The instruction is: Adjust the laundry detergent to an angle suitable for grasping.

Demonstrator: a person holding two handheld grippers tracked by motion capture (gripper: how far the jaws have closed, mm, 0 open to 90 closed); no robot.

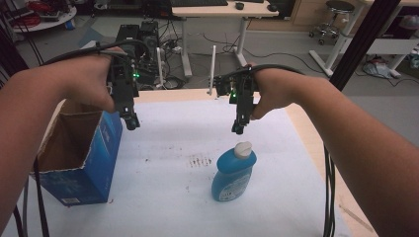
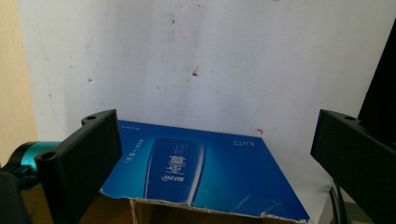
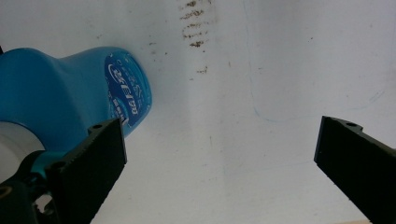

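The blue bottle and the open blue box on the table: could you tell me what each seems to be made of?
The blue bottle looks like glossy moulded plastic with a white cap and a printed label; its smooth, rounded shoulders shine in the right gripper view. The blue box appears to be corrugated cardboard with a glossy blue printed outside: its inside is plain brown and its top edge is ragged and torn.

Both forearms reach in from the bottom corners and angle toward the middle, each hand wrapped around its tool up in the air, with the left gripper [image 1: 131,121] and right gripper [image 1: 239,129] both pointing down and their jaws spread wide apart, nothing between them.
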